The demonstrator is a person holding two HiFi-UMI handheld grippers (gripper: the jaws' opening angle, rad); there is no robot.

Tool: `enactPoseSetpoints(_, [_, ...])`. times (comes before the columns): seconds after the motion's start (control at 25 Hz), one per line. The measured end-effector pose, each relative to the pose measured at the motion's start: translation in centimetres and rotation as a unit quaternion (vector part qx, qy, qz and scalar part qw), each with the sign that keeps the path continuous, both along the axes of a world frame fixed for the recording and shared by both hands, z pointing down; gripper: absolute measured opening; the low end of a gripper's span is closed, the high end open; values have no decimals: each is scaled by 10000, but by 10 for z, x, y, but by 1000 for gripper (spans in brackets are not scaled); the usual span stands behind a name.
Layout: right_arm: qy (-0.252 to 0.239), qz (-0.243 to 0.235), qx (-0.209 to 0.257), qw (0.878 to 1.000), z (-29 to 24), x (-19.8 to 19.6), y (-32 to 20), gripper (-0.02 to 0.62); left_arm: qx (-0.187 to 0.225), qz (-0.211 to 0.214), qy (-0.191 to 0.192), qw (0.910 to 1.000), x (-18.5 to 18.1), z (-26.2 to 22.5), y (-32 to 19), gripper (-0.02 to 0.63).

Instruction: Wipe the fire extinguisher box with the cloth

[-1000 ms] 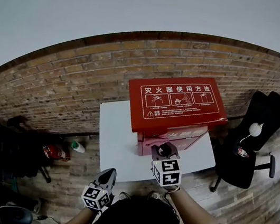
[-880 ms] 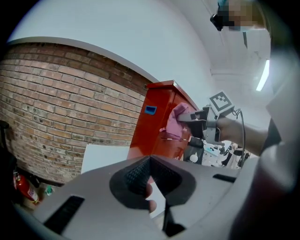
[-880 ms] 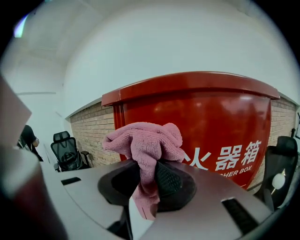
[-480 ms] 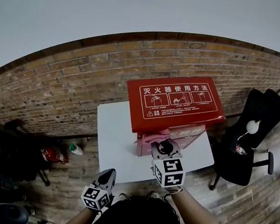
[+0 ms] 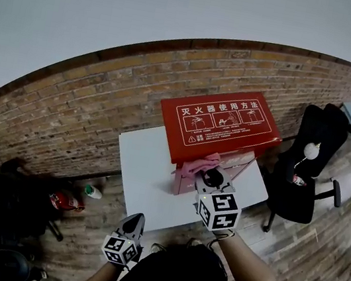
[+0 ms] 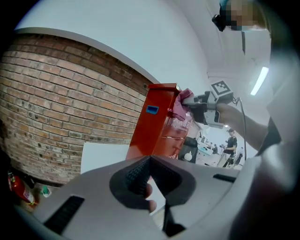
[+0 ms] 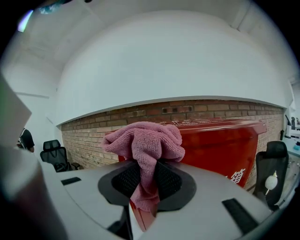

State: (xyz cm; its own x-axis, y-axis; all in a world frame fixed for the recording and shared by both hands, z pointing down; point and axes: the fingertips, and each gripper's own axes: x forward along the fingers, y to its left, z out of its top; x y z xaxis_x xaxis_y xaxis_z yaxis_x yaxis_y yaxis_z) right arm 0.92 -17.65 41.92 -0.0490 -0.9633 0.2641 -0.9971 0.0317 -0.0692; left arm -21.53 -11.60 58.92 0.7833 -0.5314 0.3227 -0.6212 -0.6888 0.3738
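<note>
**Cloth at the red box's front edge**

We hold the pink cloth [image 7: 143,140] pinched tight in the right gripper [image 5: 209,176], against the front edge of the red fire extinguisher box [image 5: 222,121]. The box stands on a white table [image 5: 141,181] before a brick wall [image 5: 81,103]. Our left gripper [image 6: 149,169] hangs low, its jaws closed on nothing. A black office chair [image 5: 306,168] stands on the wood floor [image 5: 317,252] to the right.

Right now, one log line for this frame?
step: wipe | right tool: shut on pink cloth, against red box upper front edge | left tool: shut, empty, low, clear of box
</note>
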Motion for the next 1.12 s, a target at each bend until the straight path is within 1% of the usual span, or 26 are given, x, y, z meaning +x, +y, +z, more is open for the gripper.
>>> enactPoseSetpoints(0.12, [37, 153, 32, 9999, -2, -1, 1, 95, -90, 117, 28, 9999, -8, -1, 4, 17])
enactPoseSetpoints(0.36, [159, 303, 132, 9993, -4, -1, 1, 95, -61, 214, -7, 9998, -30, 12, 7, 17])
enactPoseSetpoints(0.52, [192, 332, 176, 9991, -3, 2, 2, 95, -14, 177, -31, 9998, -38, 13, 10, 17])
enactPoseSetpoints(0.68, [196, 367, 171, 9990, -3, 13, 6, 94, 3, 35, -19, 10000, -40, 12, 12, 17])
enactPoseSetpoints(0.8, [210, 308, 157, 9992, -4, 22, 7, 95, -38, -84, -34, 10000, -35, 13, 13, 17])
enactPoseSetpoints(0.88, [224, 279, 135, 9993, -5, 32, 9, 95, -53, -113, 6, 9999, -26, 9, 18, 17])
enactPoseSetpoints(0.96, [248, 257, 134, 9993, -5, 41, 10, 95, 17, -112, 30, 9999, -16, 4, 22, 17])
enactPoseSetpoints(1.12, [291, 333, 100, 9990, -3, 60, 15, 95, 56, -244, 164, 9996, 3, -7, 25, 17])
